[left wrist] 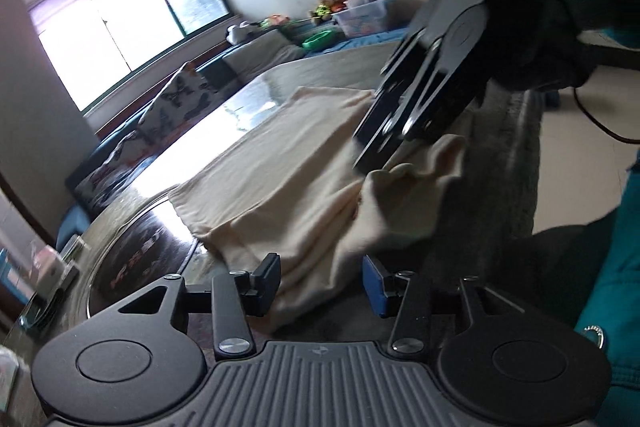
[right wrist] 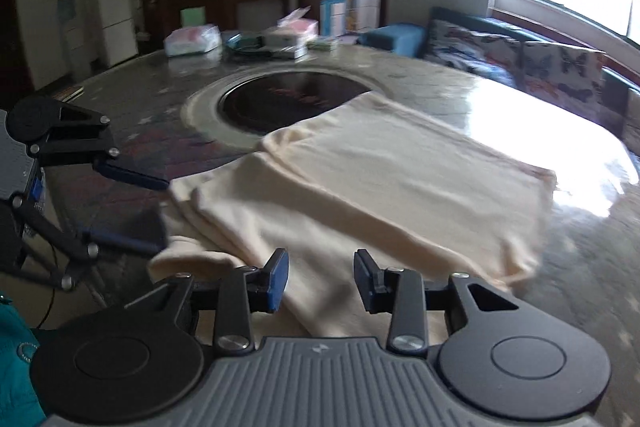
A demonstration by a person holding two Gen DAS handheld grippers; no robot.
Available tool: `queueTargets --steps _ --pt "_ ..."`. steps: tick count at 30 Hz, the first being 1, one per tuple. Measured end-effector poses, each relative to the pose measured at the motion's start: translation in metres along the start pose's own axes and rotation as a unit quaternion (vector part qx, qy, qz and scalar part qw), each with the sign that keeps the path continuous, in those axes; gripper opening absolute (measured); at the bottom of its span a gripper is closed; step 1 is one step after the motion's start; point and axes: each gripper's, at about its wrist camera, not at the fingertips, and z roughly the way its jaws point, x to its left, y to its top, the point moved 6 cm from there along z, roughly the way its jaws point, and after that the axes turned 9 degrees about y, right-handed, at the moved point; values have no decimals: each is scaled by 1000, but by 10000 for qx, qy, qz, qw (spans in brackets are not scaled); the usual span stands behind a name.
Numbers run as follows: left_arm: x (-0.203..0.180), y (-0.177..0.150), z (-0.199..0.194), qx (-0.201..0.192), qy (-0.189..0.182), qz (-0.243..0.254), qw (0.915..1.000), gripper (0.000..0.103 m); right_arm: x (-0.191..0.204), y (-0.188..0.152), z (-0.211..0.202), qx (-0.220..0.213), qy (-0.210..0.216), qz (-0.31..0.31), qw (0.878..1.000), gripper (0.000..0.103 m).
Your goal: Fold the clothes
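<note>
The cream garment [right wrist: 360, 187] lay half-folded on the round desk [right wrist: 520, 99], its far edge reaching the dark inset plate [right wrist: 292, 103] at the centre and one loose sleeve end [left wrist: 416, 187] bunched up at the near edge.

My left gripper [left wrist: 320, 283] hovered over the near hem with its fingers [left wrist: 268, 279] parted and nothing pinched; cloth showed in the gap, but the pads weren't pressing it. My right gripper [right wrist: 320, 279] sat low over the near edge of the folded layers, its fingers [right wrist: 278, 279] also apart and not clamped on anything I could see. Both views were smeared with blur, so contact at the tips was hard to judge.

Risks as I read them:
- Closing on that stacked edge could have caught only the top layer, and the fold would have peeled open when lifted.
- The crumpled sleeve end might have dragged along and left a lump inside the next fold.
- The desk looked glossy, so a sideways tug could have slid the whole garment toward the inset plate instead of creasing it.
- The two grippers sat close together; a hurried move risked knocking one into the other.
</note>
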Motion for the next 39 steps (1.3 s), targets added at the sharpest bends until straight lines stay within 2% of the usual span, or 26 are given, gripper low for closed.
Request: queueTargets --steps 4,9,16,19,22,23,26,32,35,39 --pt "-2 2 6 -107 -130 47 9998 49 6 1 5 80 59 -121 9999 36" --pt "-9 5 15 -250 -285 66 9993 49 -4 4 -19 -148 -151 -27 9998 36" --pt "-11 10 20 -327 -329 19 9989 47 -57 0 -21 -274 -674 541 9959 36" --pt "-11 12 21 -366 -346 -13 9987 40 -71 -6 -10 -224 -618 823 9944 37" --pt "-9 14 22 -424 -382 -96 9983 23 -68 -7 -11 -263 -607 808 9945 37" --pt "-7 15 22 -455 -389 -150 9981 16 -67 -7 -14 -277 -604 789 9947 37" --pt "4 20 22 -488 -453 -481 9966 11 -58 -9 -30 -224 -663 588 9958 37" --pt "35 33 34 -366 -542 -1280 9896 10 -35 -22 -63 35 -577 52 9983 45" --pt "42 36 43 -295 -545 -1435 9877 10 -18 -28 -70 148 -428 -306 9985 50" --pt "44 38 48 -257 -568 -1476 9871 10 -1 -33 -57 202 -340 -695 9968 50"
